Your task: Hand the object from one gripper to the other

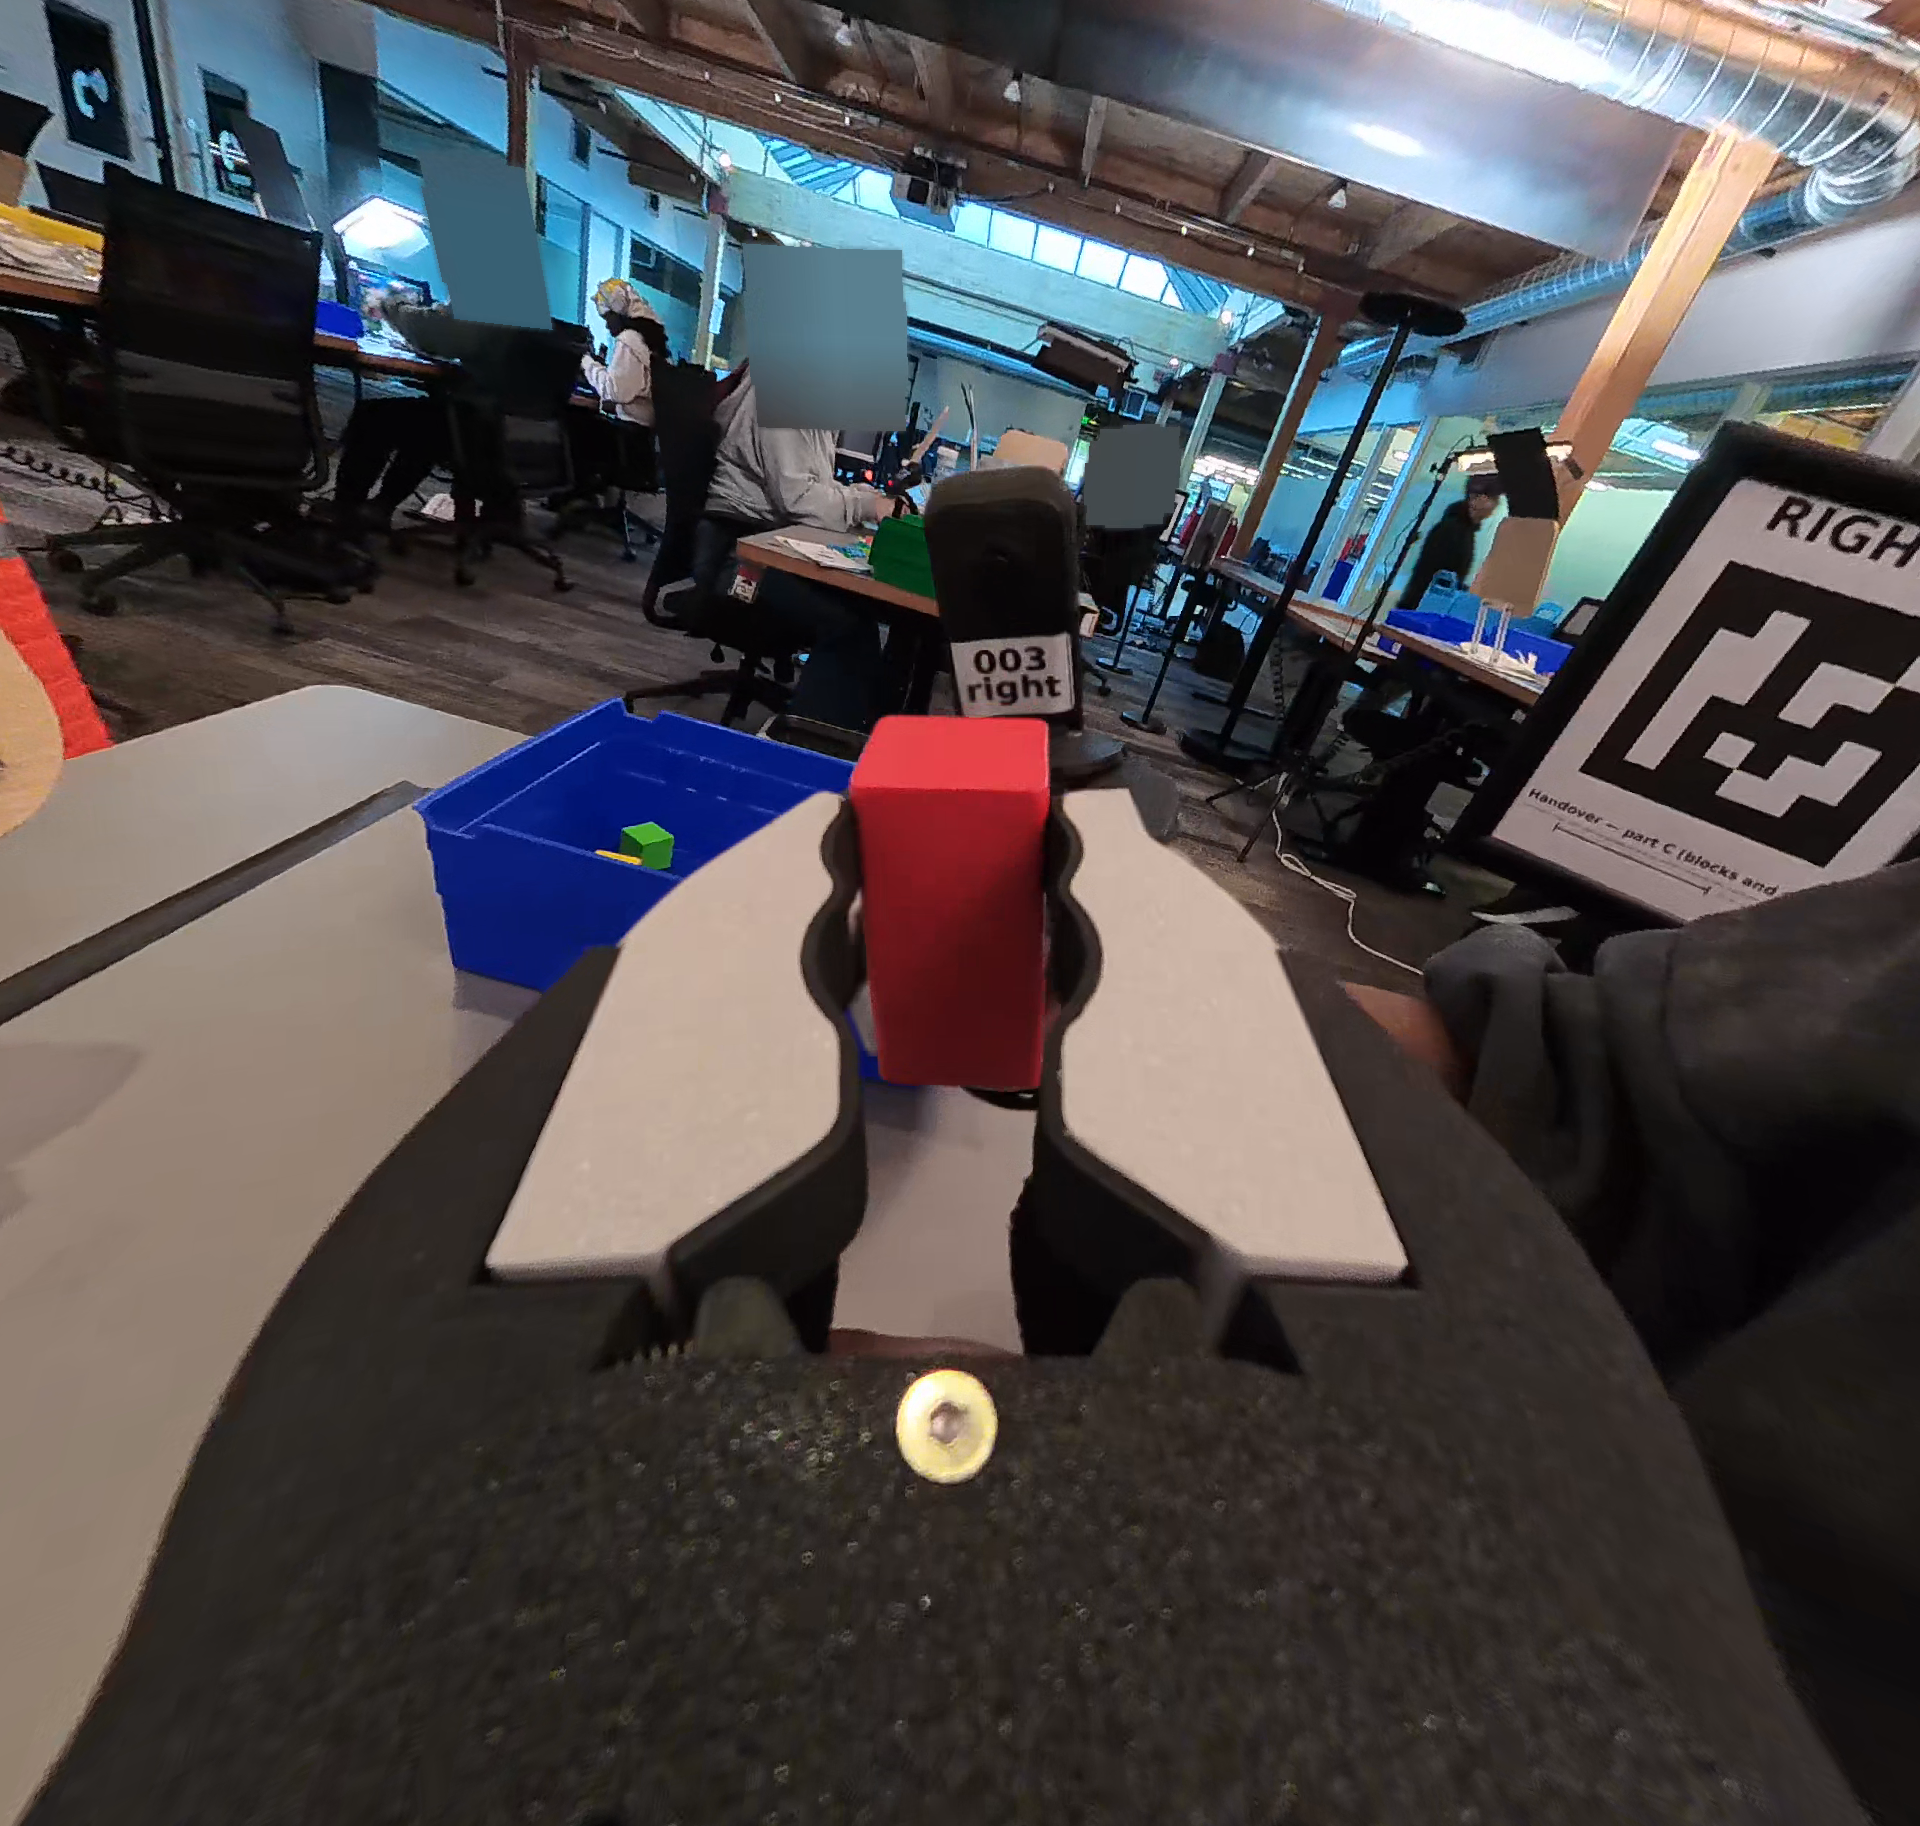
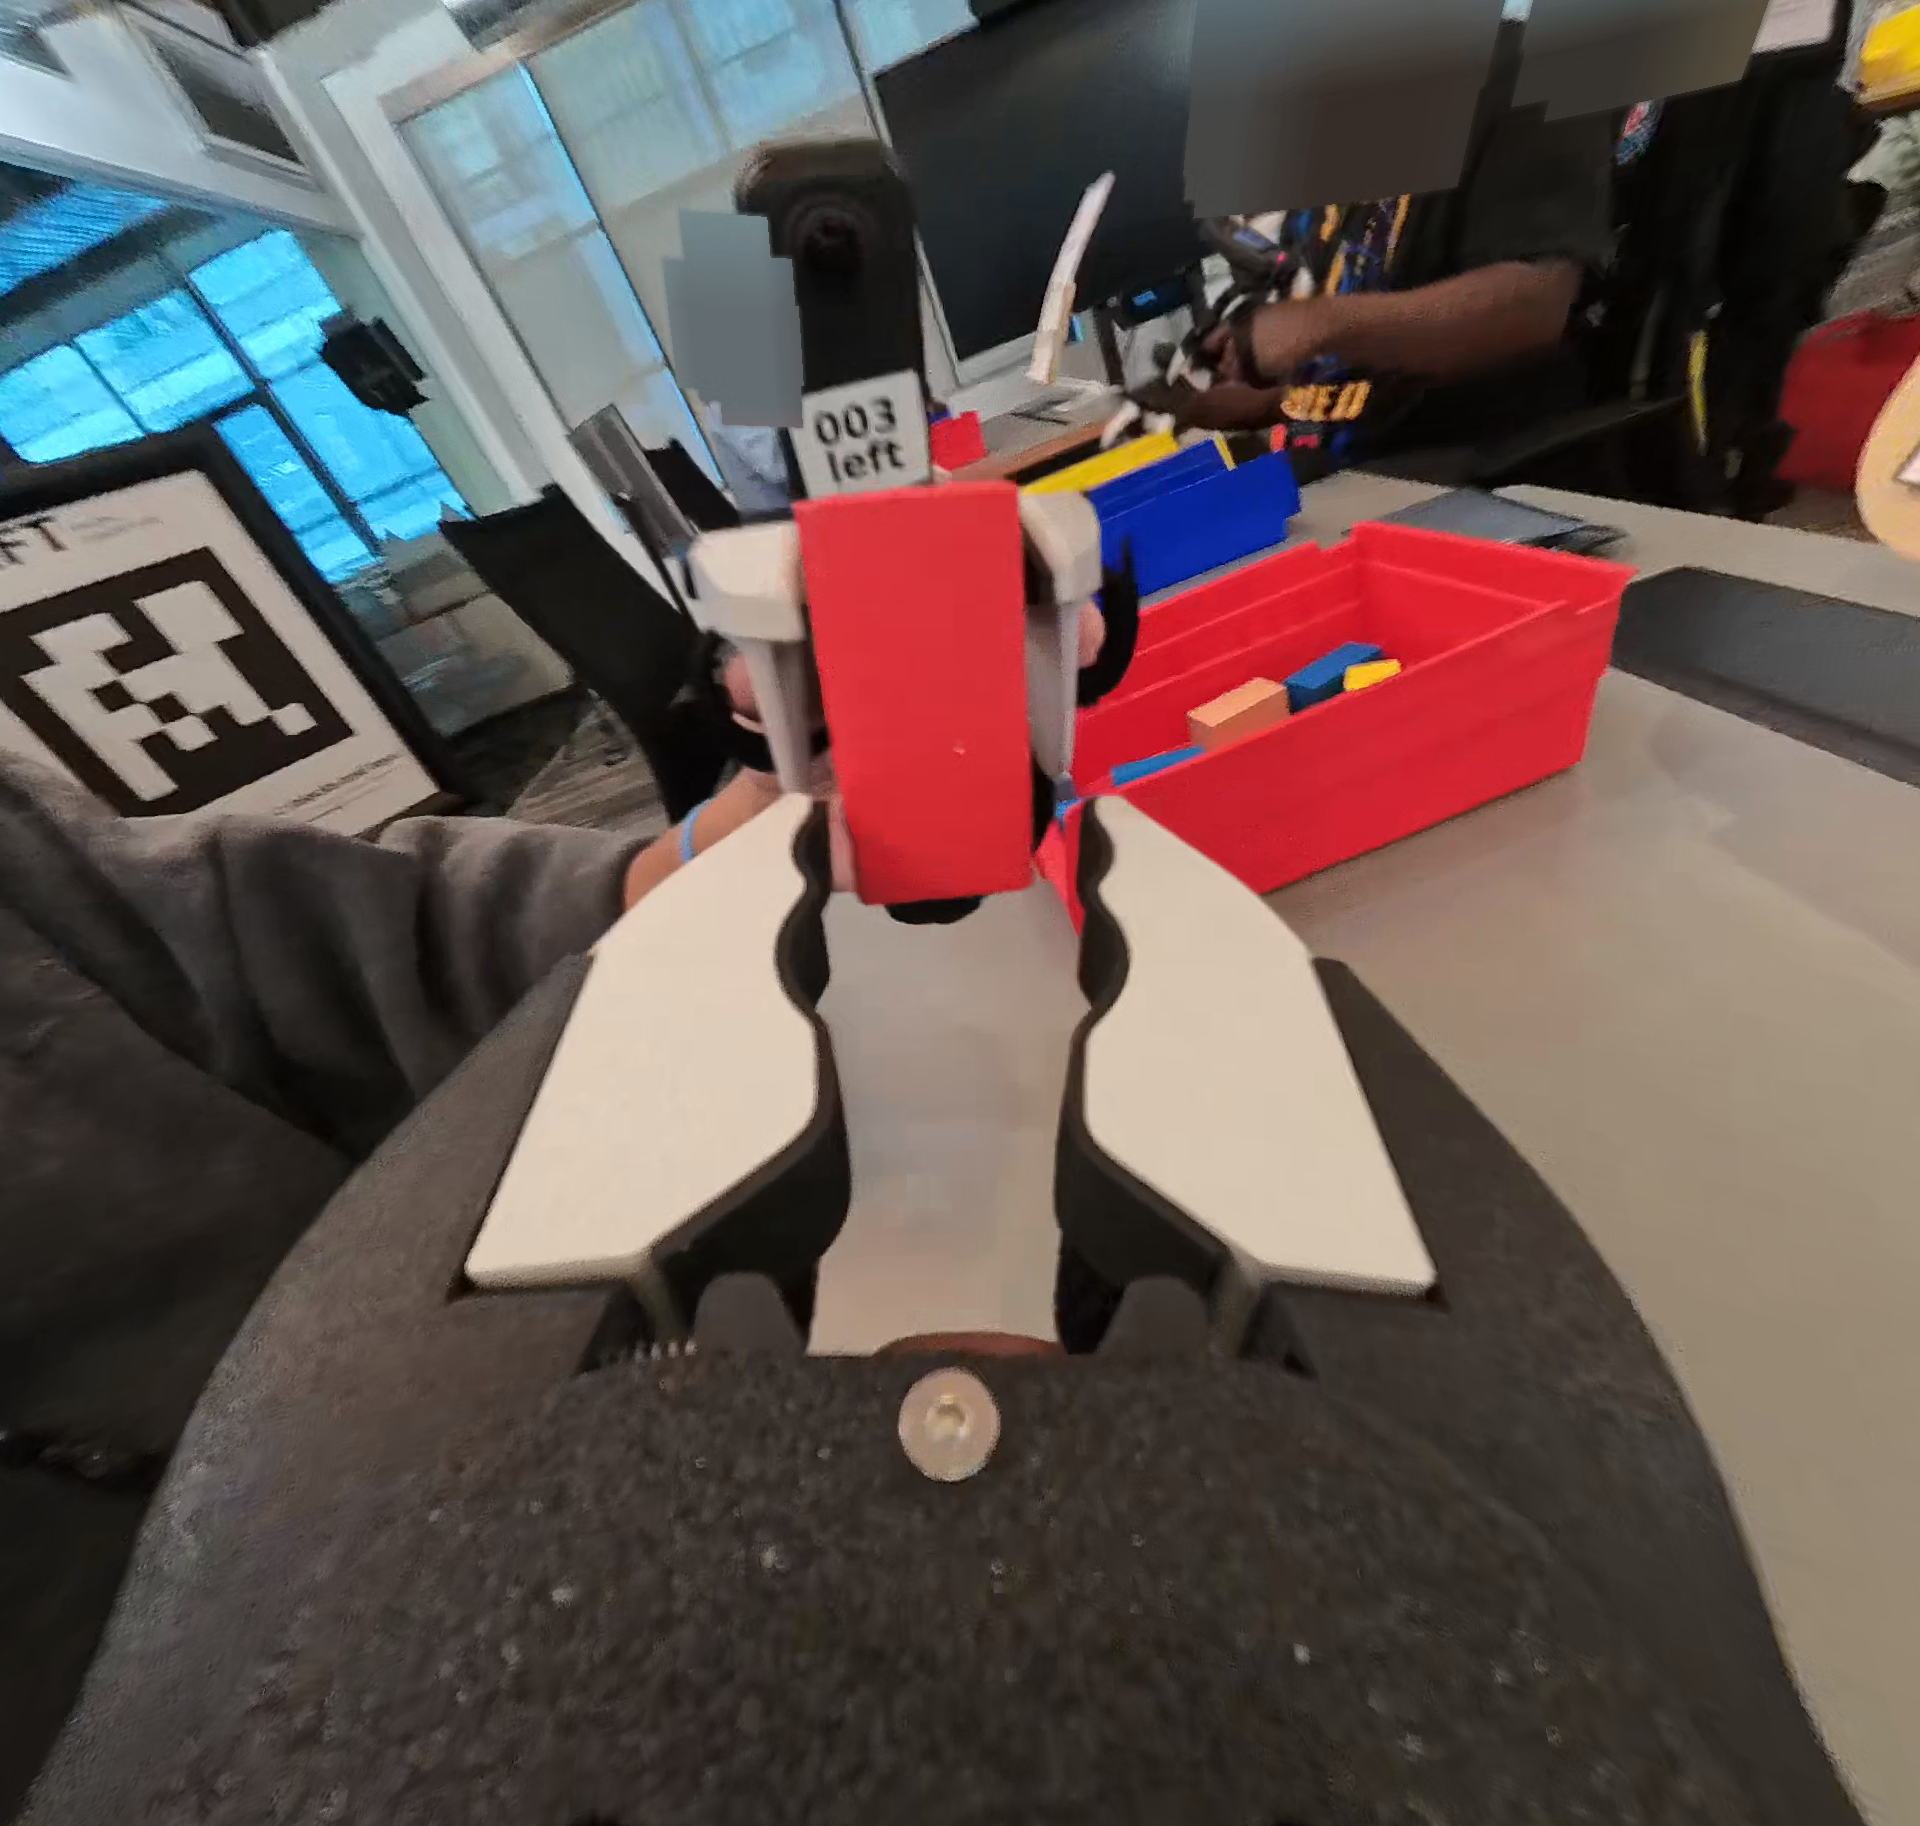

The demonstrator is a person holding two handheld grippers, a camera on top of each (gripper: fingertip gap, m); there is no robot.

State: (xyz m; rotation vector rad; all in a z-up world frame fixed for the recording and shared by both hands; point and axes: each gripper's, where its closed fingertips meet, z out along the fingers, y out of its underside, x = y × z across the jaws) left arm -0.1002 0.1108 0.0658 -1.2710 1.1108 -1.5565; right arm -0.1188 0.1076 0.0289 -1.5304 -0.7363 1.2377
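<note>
A red rectangular block stands upright between the fingers of my left gripper, which is shut on its sides. In the right wrist view the same block is held out by the left gripper, which faces me. My right gripper is open, and the block's lower end sits between its fingertips; I cannot tell whether they touch it. In the left wrist view only the right gripper's black camera mount shows behind the block.
A blue bin with a green cube sits on the grey table. A red bin holds several coloured blocks. Black-and-white marker boards stand beside the table. A grey sleeve crosses at the left.
</note>
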